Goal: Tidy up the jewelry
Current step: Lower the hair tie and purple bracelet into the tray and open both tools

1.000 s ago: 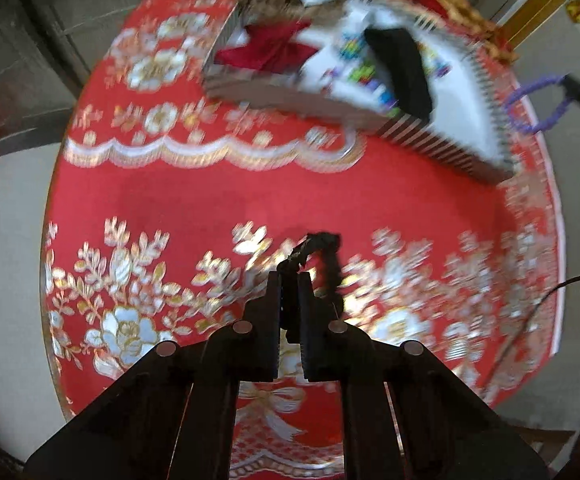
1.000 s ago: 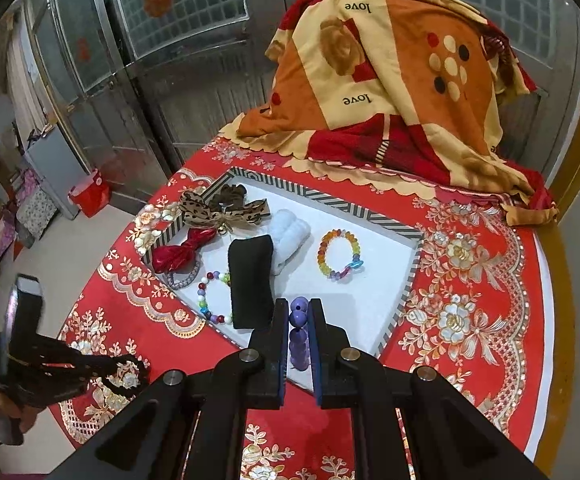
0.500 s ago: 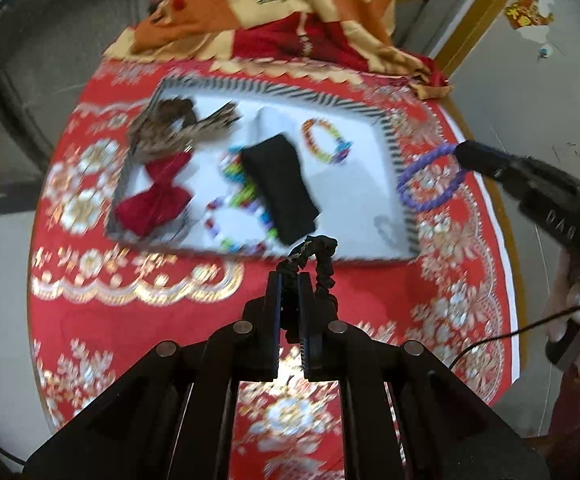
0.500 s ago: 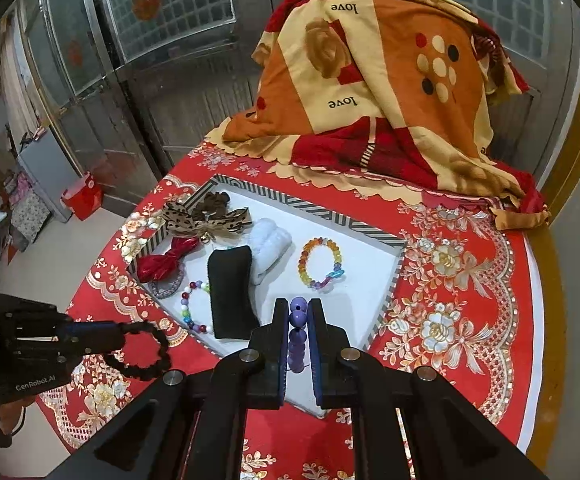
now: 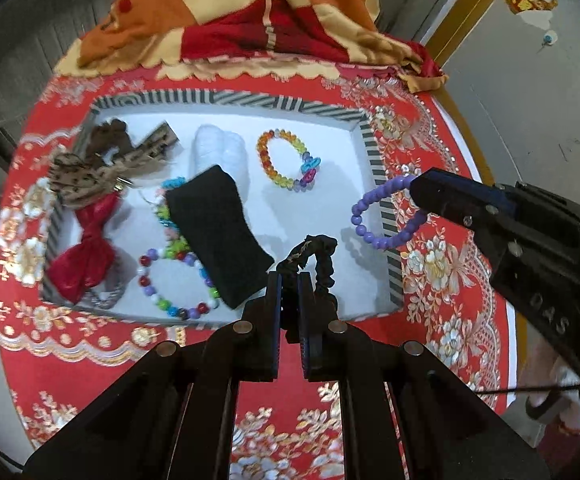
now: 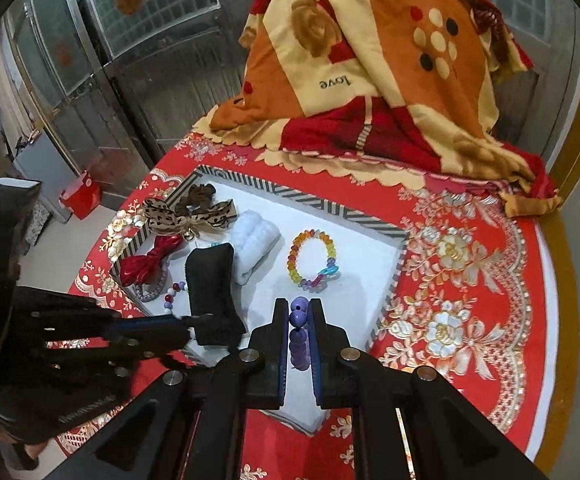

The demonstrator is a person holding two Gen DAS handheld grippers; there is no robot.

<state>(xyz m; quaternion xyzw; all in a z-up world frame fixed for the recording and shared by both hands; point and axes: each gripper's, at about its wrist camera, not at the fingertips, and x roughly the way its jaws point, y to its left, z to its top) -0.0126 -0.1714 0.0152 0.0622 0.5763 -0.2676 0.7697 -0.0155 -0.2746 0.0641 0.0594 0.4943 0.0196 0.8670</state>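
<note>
A white tray with a striped rim (image 5: 370, 148) lies on the red tablecloth. My left gripper (image 5: 288, 280) is shut on a black scrunchie (image 5: 318, 256) and hangs over the tray's near edge, beside a black cloth band (image 5: 218, 232). My right gripper (image 6: 298, 308) is shut on a purple bead bracelet (image 6: 299, 316) above the tray's near right corner. In the left wrist view that purple bracelet (image 5: 374, 216) dangles from the right gripper (image 5: 414, 188) over the tray's right rim. The left gripper (image 6: 188, 324) also shows at the lower left of the right wrist view.
In the tray lie an amber bead bracelet (image 5: 286, 160), a multicolour bead bracelet (image 5: 178, 276), a red bow (image 5: 86, 256), a leopard-print bow (image 5: 90, 172) and a white roll (image 5: 218, 148). A folded orange blanket (image 6: 370, 60) sits behind the tray. Metal doors (image 6: 130, 60) stand at the left.
My left gripper has carried the scrunchie from over the bare tablecloth up to the tray's near edge. My right gripper has come slightly lower and closer to the tray with the purple bracelet.
</note>
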